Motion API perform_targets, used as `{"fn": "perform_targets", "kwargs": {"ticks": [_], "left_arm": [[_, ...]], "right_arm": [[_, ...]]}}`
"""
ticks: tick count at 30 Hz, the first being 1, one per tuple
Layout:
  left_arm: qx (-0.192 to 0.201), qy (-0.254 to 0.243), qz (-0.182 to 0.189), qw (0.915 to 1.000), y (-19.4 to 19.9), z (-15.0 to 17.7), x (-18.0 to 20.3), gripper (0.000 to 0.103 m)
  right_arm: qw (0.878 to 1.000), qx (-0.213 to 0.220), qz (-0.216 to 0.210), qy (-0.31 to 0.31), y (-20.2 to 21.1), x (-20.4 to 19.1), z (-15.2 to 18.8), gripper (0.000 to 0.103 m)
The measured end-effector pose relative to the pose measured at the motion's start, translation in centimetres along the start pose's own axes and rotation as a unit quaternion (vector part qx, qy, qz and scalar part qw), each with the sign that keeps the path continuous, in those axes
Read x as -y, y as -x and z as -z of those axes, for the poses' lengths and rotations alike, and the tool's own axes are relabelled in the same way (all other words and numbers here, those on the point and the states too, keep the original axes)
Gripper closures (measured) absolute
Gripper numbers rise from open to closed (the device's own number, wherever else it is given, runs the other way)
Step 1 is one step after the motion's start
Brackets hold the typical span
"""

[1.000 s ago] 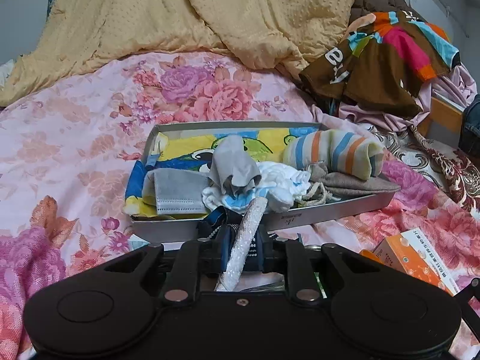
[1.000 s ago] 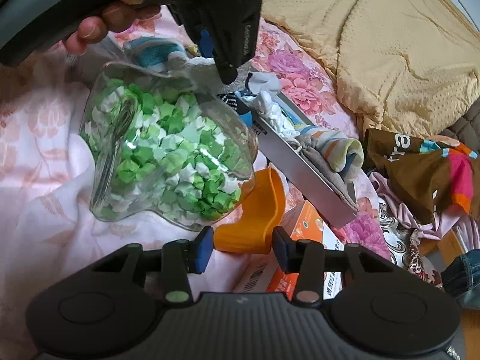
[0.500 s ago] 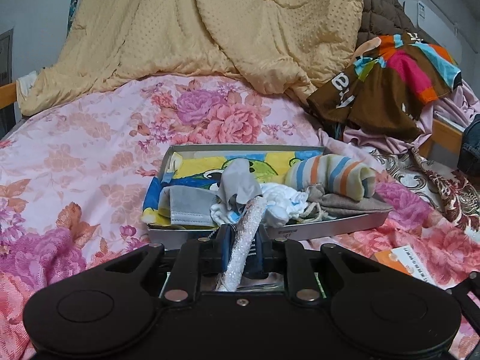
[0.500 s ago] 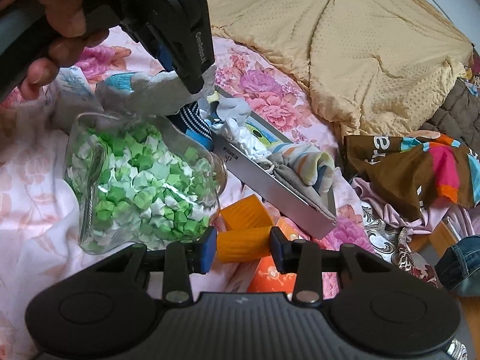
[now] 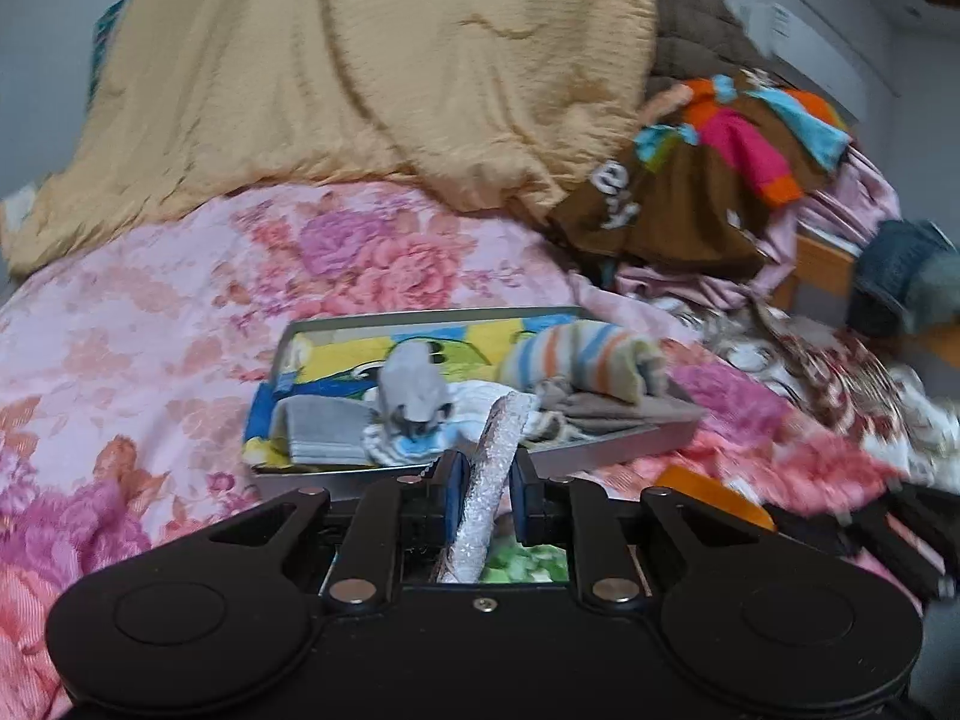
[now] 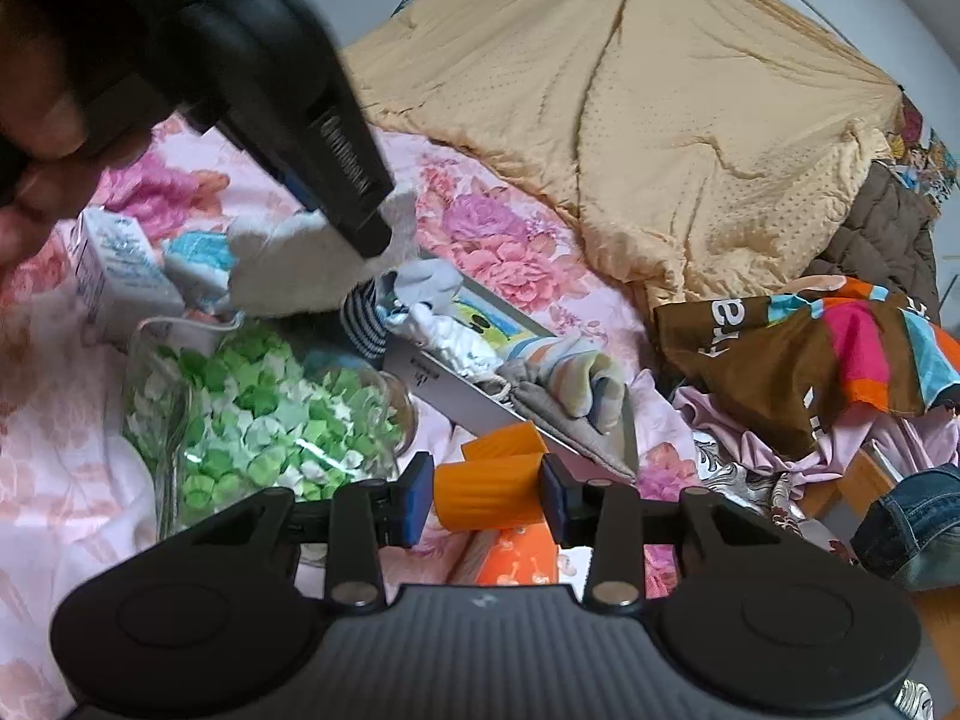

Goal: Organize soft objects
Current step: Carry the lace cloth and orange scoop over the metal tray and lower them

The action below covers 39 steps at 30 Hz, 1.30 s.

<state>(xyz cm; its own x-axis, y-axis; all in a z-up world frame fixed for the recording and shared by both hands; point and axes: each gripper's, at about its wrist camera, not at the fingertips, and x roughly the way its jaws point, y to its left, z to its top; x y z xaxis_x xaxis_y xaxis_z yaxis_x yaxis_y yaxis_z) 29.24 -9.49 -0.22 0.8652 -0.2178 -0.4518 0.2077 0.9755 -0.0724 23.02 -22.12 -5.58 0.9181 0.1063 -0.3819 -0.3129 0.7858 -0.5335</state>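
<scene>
My left gripper (image 5: 485, 495) is shut on a white fluffy cloth (image 5: 489, 489) and holds it above the bed, near the front of a shallow grey tray (image 5: 606, 450). The tray holds a striped sock (image 5: 579, 357), a grey cloth (image 5: 414, 387) and other soft items. In the right wrist view the left gripper (image 6: 360, 222) hangs over the tray's near end with the white cloth (image 6: 288, 276) drooping from it. My right gripper (image 6: 485, 495) has an orange ribbed piece (image 6: 489, 489) between its pads.
A clear bag of green and white paper stars (image 6: 258, 414) lies on the floral bedsheet (image 5: 150, 324). An orange box (image 6: 516, 558), a small white carton (image 6: 117, 270), a beige quilt (image 5: 360, 72) and piled clothes (image 5: 720, 180) surround the tray.
The left gripper has lifted and drawn back with the white cloth. The right gripper has closed in on the orange piece, which now sits between its pads.
</scene>
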Motion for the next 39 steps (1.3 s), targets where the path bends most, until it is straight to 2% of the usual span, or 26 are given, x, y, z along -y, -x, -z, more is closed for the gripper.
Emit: {"fn": "perform_targets", "kwargs": {"ticks": [7,18,24,31,34,39], "left_arm": [[0.016,-0.105,0.018,0.9942,1.2,1.9,3.1,0.084],[0.042,-0.176,0.022,0.9832,2.1,3.2,4.7,0.085],[0.047,-0.237,0.024,0.9701,2.2,4.4,6.0,0.084],[0.061,-0.259,0.018,0.9637,2.5,4.4,6.3,0.087],[0.067,-0.252,0.019,0.9651,2.7,4.0,6.2,0.089],[0.067,-0.222,0.028,0.9724,2.6,2.9,5.8,0.091]], "right_arm": [[0.999,-0.017,0.006,-0.038,0.1,1.9,0.2,0.062],[0.997,-0.026,0.014,-0.067,0.1,3.4,0.6,0.062],[0.997,-0.028,0.013,-0.077,0.2,3.7,0.7,0.062],[0.996,-0.012,0.019,-0.092,0.5,4.3,0.5,0.062],[0.996,-0.007,0.018,-0.091,0.5,4.4,0.5,0.062],[0.996,0.0,0.021,-0.087,0.4,4.3,0.2,0.062]]}}
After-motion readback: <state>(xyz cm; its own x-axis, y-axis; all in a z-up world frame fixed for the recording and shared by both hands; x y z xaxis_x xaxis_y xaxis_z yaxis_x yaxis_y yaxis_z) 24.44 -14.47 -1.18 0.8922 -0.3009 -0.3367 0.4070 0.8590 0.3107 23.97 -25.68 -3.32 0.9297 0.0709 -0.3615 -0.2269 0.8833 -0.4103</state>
